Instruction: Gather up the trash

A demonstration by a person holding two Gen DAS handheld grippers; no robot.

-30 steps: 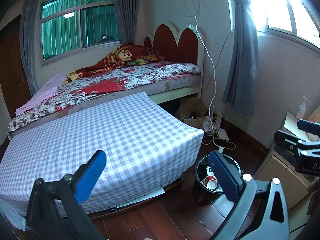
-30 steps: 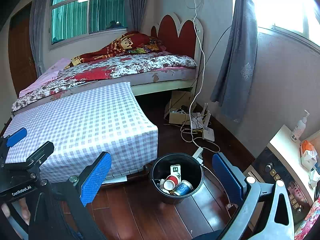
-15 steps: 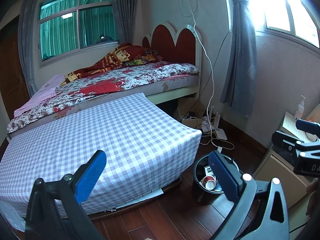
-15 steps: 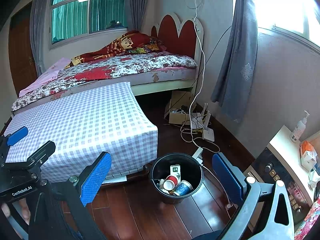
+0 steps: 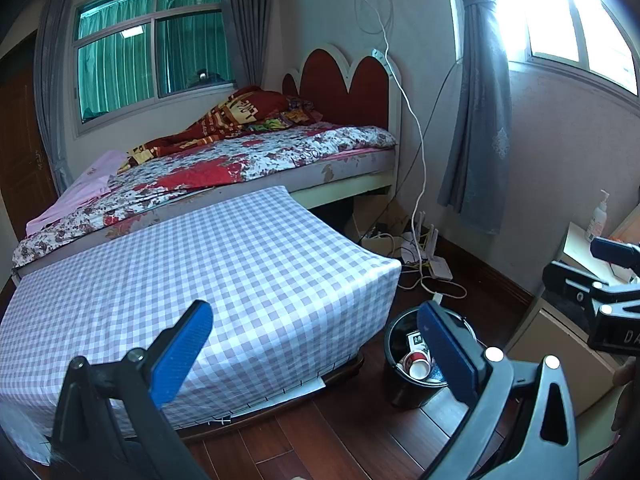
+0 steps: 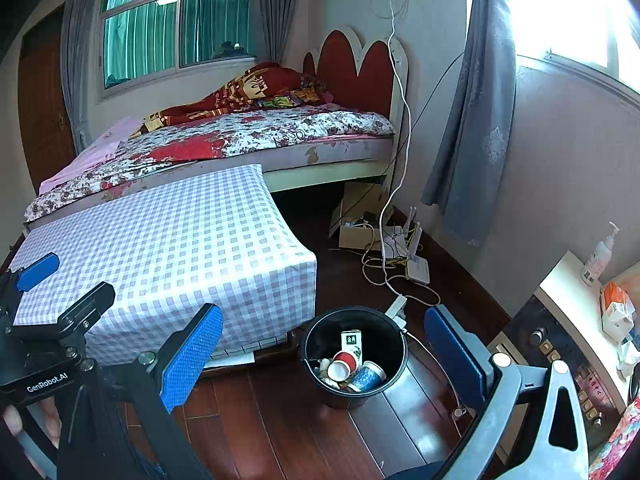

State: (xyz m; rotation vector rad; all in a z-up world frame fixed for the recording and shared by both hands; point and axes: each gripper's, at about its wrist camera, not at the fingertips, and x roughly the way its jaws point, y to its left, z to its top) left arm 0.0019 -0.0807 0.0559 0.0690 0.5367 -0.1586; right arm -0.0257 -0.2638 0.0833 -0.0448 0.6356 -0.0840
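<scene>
Here, upright black bin [image 6: 354,360] on floor beside checked mattress [image 6: 180,248], mouth up, cups [image 6: 344,364] tipped inside; left gripper [image 5: 316,348] and right gripper [image 6: 324,352] spread, empty.

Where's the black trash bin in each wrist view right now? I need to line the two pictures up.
Left wrist: the black trash bin sits lower right of centre, partly hidden behind the right-hand blue pad.
Right wrist: the bin sits low, just right of centre, fully visible between the pads, with cups inside.
Shared landmark: the near corner of the checkered cloth, just above and left of the bin.
</scene>
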